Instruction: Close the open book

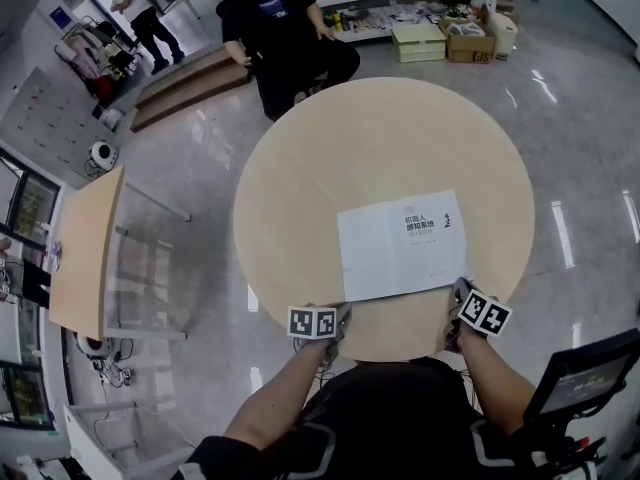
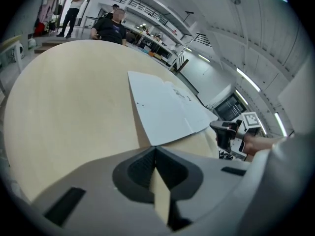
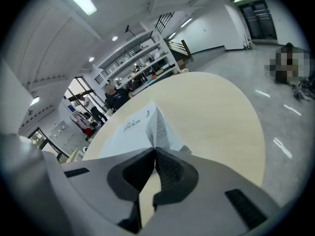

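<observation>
A white book (image 1: 400, 243) with its titled cover up lies on the near half of the round wooden table (image 1: 330, 138). In the right gripper view the book (image 3: 133, 127) has its cover edge raised slightly over a printed page. My right gripper (image 1: 458, 293) is at the book's near right corner with its jaws shut (image 3: 155, 150) and nothing between them. At the table's near edge, by the book's near left corner, my left gripper (image 1: 340, 315) is shut and empty (image 2: 155, 149). From the left gripper view, the book (image 2: 167, 109) lies ahead and the right gripper (image 2: 229, 134) beyond it.
A person in black (image 1: 280, 28) sits just beyond the table's far side. Shelves and cardboard boxes (image 1: 445, 38) line the back wall. A second wooden table (image 1: 85, 253) stands at the left, and a black stand (image 1: 585, 373) is at the lower right.
</observation>
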Demonstrator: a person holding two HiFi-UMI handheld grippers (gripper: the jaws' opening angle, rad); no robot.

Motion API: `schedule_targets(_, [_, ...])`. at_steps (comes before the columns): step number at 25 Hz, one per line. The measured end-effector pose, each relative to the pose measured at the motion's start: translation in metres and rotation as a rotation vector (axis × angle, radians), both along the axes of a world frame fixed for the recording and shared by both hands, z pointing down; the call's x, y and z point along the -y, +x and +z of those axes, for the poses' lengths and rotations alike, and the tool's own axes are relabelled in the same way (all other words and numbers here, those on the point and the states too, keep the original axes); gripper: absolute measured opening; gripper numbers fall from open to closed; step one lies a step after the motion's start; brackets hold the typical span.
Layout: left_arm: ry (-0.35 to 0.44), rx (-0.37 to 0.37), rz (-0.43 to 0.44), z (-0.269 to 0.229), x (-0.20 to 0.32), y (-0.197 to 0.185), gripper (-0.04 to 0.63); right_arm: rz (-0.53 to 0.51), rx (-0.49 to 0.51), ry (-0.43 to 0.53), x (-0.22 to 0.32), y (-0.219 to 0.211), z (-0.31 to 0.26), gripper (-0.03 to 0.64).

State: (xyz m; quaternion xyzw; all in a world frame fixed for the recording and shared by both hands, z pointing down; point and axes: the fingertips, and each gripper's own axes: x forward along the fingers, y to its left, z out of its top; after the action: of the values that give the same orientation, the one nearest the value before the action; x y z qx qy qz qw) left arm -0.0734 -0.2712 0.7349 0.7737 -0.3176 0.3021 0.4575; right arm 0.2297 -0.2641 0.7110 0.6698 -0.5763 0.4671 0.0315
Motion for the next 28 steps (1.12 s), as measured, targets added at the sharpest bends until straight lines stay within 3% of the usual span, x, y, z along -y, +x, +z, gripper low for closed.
schedule_targets(7, [0.0,-0.009,-0.008,0.006,-0.001,0.004,-0.011,0.029,0.071,-0.046,-0.002,0.006,0.025,0.006])
schedule_targets(13, [0.012,-0.02,-0.025,0.004,0.003,0.001,-0.011,-0.015,0.058,-0.058,-0.01,0.01,0.035,0.006])
schedule_targets(17, [0.028,-0.03,-0.038,0.0,0.015,-0.002,-0.011,0.075,0.095,-0.076,-0.012,0.019,0.04,0.007])
schedule_targets(21, [0.049,-0.041,-0.048,-0.007,0.023,-0.003,-0.011,0.087,0.035,-0.096,-0.019,0.031,0.037,0.009])
schedule_targets(28, [0.088,-0.065,-0.066,-0.019,0.032,-0.002,-0.011,0.051,-0.11,-0.024,-0.004,0.032,-0.002,0.008])
